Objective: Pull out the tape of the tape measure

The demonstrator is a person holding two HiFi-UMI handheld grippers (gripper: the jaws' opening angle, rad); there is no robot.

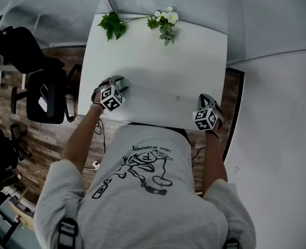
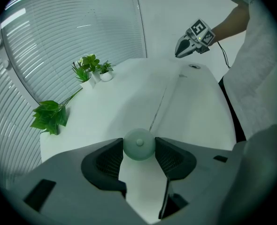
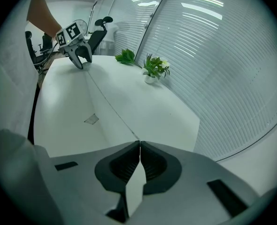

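Clamping the round tape measure (image 2: pixel 139 144), left fingers (image 2: pixel 108 161) face right fingers (image 3: pixel 124 165) pinching its tape (image 3: pixel 111 108); plants (image 2: pixel 92 69) sit aside

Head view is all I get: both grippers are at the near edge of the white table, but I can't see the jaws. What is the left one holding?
Observer: The left gripper is clamped on a small round tape measure case, with a pad against each side.
Operator: And the right one?
Observer: The right gripper has its jaws closed together, pinching the end of the tape.
Operator: Is any tape out?
Observer: Yes. It runs as a thin line low over the table, from the case to the right gripper.
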